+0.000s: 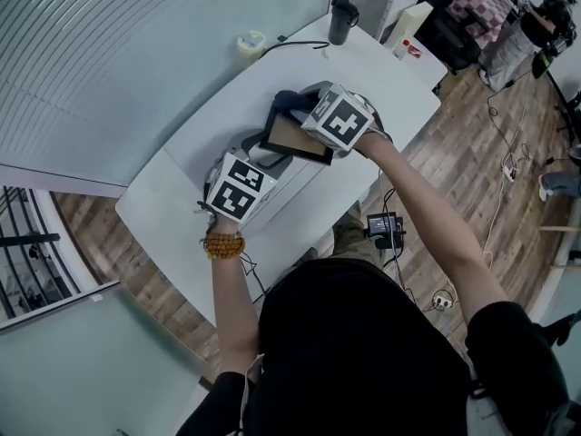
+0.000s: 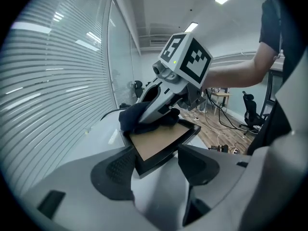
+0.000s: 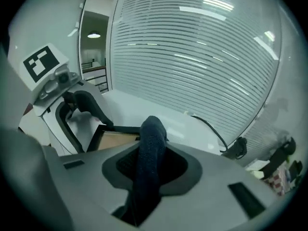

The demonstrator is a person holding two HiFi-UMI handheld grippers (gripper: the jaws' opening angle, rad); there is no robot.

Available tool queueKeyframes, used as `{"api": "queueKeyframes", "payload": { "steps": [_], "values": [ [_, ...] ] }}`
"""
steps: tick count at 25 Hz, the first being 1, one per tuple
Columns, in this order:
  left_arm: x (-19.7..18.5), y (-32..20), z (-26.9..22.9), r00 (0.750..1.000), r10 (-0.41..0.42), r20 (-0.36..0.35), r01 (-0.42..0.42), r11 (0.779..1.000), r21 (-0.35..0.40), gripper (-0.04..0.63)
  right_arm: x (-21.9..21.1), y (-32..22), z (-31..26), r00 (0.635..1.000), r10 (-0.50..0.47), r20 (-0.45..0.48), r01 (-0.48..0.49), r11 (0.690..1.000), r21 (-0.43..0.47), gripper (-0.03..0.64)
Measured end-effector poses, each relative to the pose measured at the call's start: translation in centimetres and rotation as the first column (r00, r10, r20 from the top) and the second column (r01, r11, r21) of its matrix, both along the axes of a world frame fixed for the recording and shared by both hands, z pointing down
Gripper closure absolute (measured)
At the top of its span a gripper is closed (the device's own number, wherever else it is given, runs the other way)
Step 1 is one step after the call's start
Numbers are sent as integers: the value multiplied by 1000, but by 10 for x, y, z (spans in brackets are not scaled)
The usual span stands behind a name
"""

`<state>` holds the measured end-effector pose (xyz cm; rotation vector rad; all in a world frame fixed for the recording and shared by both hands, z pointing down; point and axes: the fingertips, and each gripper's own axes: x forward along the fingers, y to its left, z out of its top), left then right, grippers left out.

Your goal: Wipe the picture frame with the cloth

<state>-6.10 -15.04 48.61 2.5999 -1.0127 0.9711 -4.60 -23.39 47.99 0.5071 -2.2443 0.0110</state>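
The table [image 1: 172, 166] lies bare to the left of the frame [image 1: 295, 139] and beyond it, as far as a cable [image 1: 300, 44] and a cup [image 1: 343, 18] at the far end. The near edge runs close under my right arm. My left gripper [image 2: 155, 166] stands fairly wide, clamped on the frame's near end. My right gripper [image 3: 151, 163] is pinched tight on the cloth [image 3: 149, 143], which rests on the frame's far corner.
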Motion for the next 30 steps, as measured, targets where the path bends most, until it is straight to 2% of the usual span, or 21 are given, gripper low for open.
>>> {"api": "queueKeyframes", "payload": {
  "steps": [2,8,11,18,22,25,27,28,30],
  "values": [
    [-1,-1,0,1000,-3,-1,3,1000,0,316,-2,2,-2,1000,-12,-8,13,1000,20,541],
    [1,-1,0,1000,-2,-2,2,1000,-2,316,0,14,1,988,-54,-147,83,978,194,541],
    [2,-1,0,1000,-2,-2,2,1000,-2,316,-1,23,3,980,-77,-185,113,975,192,541],
    [2,-2,1,1000,-2,0,2,1000,-1,316,-6,47,5,993,-91,-75,89,996,-29,545],
    [1,0,-1,1000,-3,8,3,1000,1,316,-11,65,4,993,-120,-9,115,972,-206,545],
    [0,-1,0,1000,-1,4,1,1000,0,316,-14,72,3,987,-155,30,157,950,-270,545],
    [-1,0,1,1000,-1,2,1,1000,-1,316,-15,78,1,982,-173,78,189,921,-342,545],
    [-1,1,1,1000,-1,1,1,1000,0,316,-15,82,-1,977,-178,118,210,894,-395,545],
    [1,1,2,1000,1,-5,-1,1000,7,314,-13,91,-16,955,-171,244,278,807,-522,545]
  ]
}}
